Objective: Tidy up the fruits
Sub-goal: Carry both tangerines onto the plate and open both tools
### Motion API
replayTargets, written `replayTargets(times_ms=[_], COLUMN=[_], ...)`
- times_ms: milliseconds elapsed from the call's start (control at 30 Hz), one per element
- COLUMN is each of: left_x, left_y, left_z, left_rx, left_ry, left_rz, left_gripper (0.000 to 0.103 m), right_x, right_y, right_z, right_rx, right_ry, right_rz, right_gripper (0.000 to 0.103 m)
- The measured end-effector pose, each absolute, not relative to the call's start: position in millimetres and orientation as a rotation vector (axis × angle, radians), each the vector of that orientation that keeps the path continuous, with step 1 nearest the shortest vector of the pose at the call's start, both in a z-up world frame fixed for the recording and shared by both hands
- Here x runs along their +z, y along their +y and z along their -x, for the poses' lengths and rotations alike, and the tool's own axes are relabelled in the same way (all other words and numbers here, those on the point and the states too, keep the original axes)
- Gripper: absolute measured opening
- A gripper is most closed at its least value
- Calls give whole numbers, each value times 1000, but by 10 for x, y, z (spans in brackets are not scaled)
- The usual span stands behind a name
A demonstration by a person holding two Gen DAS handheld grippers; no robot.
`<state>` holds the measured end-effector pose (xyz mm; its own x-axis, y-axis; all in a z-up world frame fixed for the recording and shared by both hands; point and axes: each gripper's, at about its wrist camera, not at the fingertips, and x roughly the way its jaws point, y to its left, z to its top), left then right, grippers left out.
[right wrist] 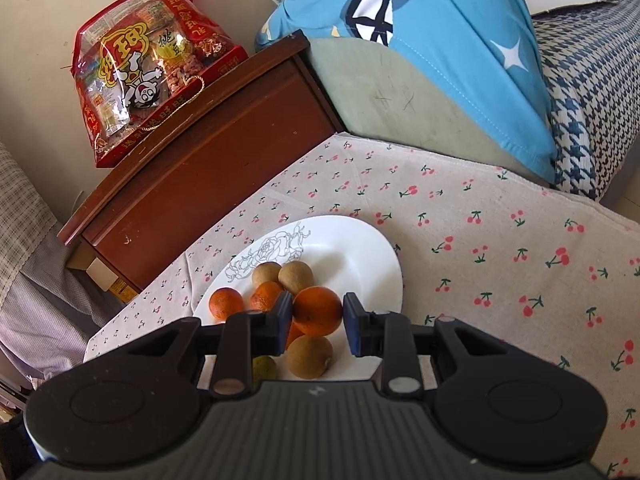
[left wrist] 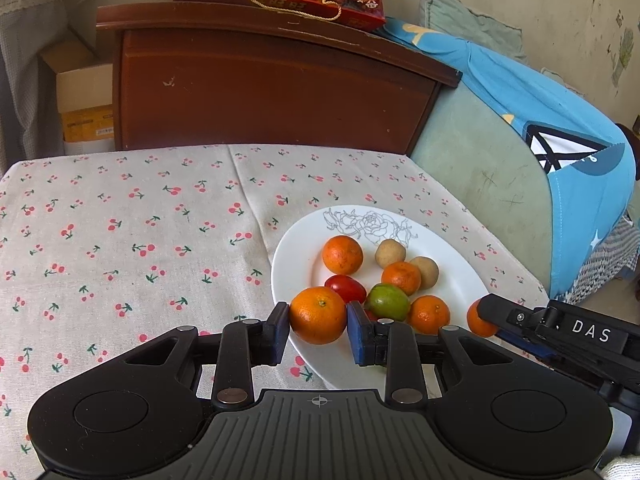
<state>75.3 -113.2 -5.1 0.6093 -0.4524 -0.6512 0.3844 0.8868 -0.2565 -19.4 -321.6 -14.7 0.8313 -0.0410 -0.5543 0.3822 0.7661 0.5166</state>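
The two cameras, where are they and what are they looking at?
Left wrist: sits on the left gripper, looks down its fingers at a tangerine they hold by the plate; the right gripper shows too.
Right wrist: sits on the right gripper, looks at its own orange over the plate.
Both see the plate, the cloth, the cabinet.

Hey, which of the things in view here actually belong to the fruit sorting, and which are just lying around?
Part of the job:
- orange in the left tool
- orange in the right tool
- white plate with loose oranges, brown fruits, a red one and a green one

Just lying about:
- snack bag
- wooden cabinet
- blue cloth
- cardboard box
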Motion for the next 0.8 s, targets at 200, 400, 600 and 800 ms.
replayTargets(times_ms=[200,400,600,800], left_x=[-54,97,191,273], left_y=[-1218,-1246,-1198,-1058], left_z=[-769,-684,-617,-586], left_rx=[-500,-501,-480,-432], left_ry=[770,704,704,738], left_rz=[84,65,44,43], left_gripper=[31,72,84,87], right_x=[-147,-79,-20,88], right_y=[-3210,-3166,-3153,-3132], right_z=[163,160,264,351], right_rx=[-249,-247,-282,-319], right_ry=[529,530,549,594], right_rz=[-664,-639,-618,-579], right_gripper=[32,55,66,74])
